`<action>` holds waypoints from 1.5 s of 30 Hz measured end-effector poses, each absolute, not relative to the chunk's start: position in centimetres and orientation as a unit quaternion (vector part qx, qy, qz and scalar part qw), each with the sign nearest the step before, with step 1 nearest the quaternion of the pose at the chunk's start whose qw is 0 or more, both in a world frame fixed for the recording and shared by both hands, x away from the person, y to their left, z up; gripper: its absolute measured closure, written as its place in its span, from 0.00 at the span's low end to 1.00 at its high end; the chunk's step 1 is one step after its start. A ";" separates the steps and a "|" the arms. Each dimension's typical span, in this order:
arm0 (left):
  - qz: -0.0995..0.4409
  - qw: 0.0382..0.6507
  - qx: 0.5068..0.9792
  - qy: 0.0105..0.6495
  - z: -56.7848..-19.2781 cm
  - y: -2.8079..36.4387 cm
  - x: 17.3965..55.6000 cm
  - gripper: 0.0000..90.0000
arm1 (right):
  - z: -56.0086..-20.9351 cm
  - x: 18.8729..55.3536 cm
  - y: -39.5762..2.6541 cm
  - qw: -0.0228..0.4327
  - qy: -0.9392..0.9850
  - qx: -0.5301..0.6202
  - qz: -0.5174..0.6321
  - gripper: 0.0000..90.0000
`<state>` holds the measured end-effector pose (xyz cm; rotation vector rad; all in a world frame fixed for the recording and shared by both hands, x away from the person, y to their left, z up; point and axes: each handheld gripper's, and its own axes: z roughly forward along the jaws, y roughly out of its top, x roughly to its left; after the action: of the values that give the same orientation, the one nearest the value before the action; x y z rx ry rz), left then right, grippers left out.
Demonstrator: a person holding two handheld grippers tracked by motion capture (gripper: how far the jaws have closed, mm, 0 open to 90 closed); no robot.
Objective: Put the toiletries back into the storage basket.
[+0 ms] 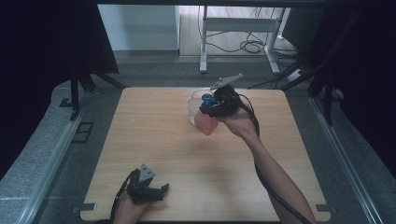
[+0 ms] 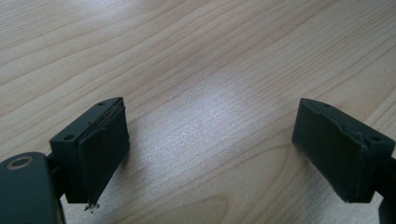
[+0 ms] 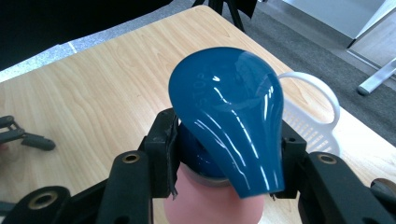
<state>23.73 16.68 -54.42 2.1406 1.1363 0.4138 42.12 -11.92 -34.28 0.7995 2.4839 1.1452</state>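
Observation:
My right gripper (image 1: 215,106) is shut on a pink bottle (image 1: 205,124) with a glossy blue flip cap (image 1: 207,98), held above the far middle of the wooden table (image 1: 154,130). In the right gripper view its jaws clamp the bottle's neck just under the blue cap (image 3: 233,130), and the pink body (image 3: 210,207) hangs below. Right behind the bottle stands a white, see-through basket-like container (image 1: 194,105) with a loop handle (image 3: 317,88). My left gripper (image 1: 161,190) rests near the table's front left edge, open, with bare wood between its pads (image 2: 100,149).
Dark curtains flank the table on both sides. A white desk frame (image 1: 238,28) and cables lie on the floor beyond the far edge. The left gripper (image 3: 23,135) shows small at the left of the right gripper view.

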 end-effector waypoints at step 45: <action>0.158 0.334 0.822 0.434 -54.4 16.7 23.8 0.11 | -33.8 49.8 -11.7 0.189 0.831 0.338 0.400 0.59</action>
<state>23.75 16.68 -54.41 2.1448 1.1315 0.4123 49.78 -11.74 -33.78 0.9507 2.3363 1.1234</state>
